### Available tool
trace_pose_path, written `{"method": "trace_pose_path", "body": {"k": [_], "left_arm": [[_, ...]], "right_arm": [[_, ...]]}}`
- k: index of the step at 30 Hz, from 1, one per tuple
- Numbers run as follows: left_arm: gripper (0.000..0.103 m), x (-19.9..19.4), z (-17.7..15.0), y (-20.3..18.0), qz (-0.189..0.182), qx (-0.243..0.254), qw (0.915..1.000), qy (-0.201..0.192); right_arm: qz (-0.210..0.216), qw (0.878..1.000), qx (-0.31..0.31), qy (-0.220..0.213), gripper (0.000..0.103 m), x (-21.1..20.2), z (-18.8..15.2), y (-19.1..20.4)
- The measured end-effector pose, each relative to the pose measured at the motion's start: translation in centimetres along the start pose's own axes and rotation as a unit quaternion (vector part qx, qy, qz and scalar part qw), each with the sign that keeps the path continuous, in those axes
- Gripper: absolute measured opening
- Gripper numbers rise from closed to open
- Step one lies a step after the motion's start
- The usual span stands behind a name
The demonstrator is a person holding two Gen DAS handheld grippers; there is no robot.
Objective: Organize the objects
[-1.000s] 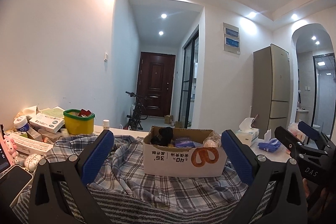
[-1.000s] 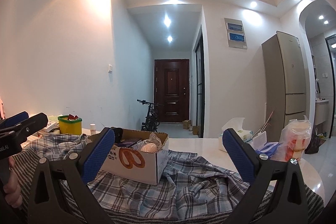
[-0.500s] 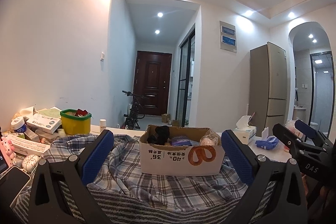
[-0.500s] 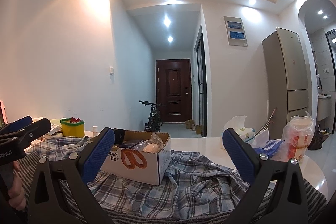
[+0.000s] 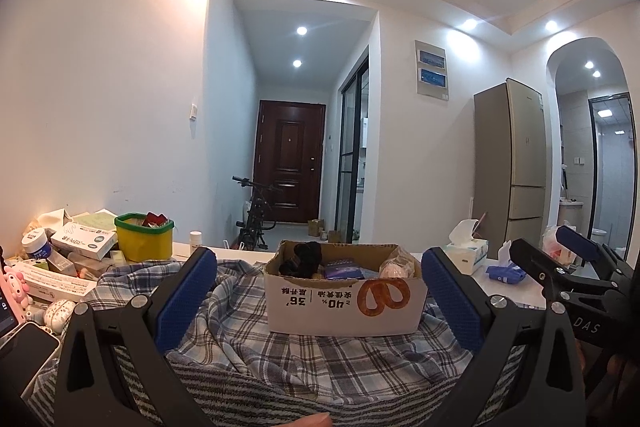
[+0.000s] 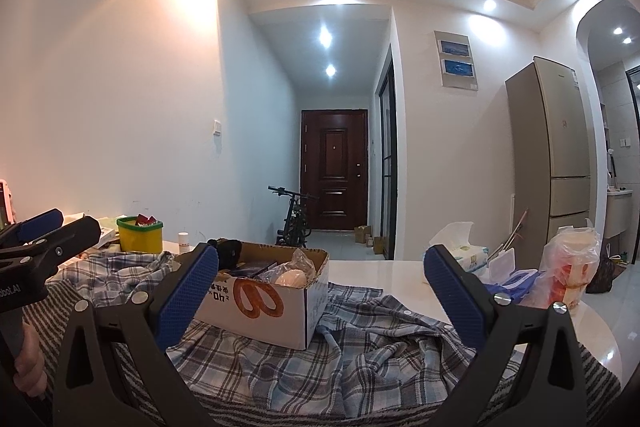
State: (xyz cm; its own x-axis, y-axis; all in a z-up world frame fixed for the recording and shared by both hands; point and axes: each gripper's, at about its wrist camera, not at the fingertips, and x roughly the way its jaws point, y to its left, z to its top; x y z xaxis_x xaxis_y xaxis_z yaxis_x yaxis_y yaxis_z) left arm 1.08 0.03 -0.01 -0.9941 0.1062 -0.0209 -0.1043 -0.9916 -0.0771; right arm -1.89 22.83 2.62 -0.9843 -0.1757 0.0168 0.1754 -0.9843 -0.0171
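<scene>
A white cardboard box [image 5: 344, 303] with a pretzel print sits on a crumpled blue plaid shirt [image 5: 280, 359] in the left wrist view. It holds a black item [image 5: 302, 257], a blue packet [image 5: 344, 269] and a bagged round thing [image 5: 394, 265]. My left gripper [image 5: 320, 291] is open and empty, held just in front of the box. My right gripper [image 6: 320, 287] is open and empty, with the box [image 6: 264, 303] ahead to its left on the shirt [image 6: 360, 355]. Each gripper shows at the edge of the other's view.
A yellow tub [image 5: 144, 241], medicine boxes [image 5: 82, 243], a small white bottle [image 5: 195, 241] and a phone [image 5: 24, 347] crowd the left. A tissue box [image 6: 460, 251], blue packet [image 5: 506, 273] and bagged cups [image 6: 572, 275] stand right on the white table [image 6: 384, 275].
Both cameras have tilted slightly upward, so the box and shirt sit lower in view. Both grippers stay open and empty.
</scene>
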Motion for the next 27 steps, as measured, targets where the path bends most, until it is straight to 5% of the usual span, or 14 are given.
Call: {"method": "trace_pose_path", "body": {"k": [27], "left_arm": [[0.103,0.21,-0.11,0.19,-0.001,0.007,1.0,0.004]], "right_arm": [[0.0,1.0,0.003,0.004,0.103,0.18,-0.22,-0.03]]}}
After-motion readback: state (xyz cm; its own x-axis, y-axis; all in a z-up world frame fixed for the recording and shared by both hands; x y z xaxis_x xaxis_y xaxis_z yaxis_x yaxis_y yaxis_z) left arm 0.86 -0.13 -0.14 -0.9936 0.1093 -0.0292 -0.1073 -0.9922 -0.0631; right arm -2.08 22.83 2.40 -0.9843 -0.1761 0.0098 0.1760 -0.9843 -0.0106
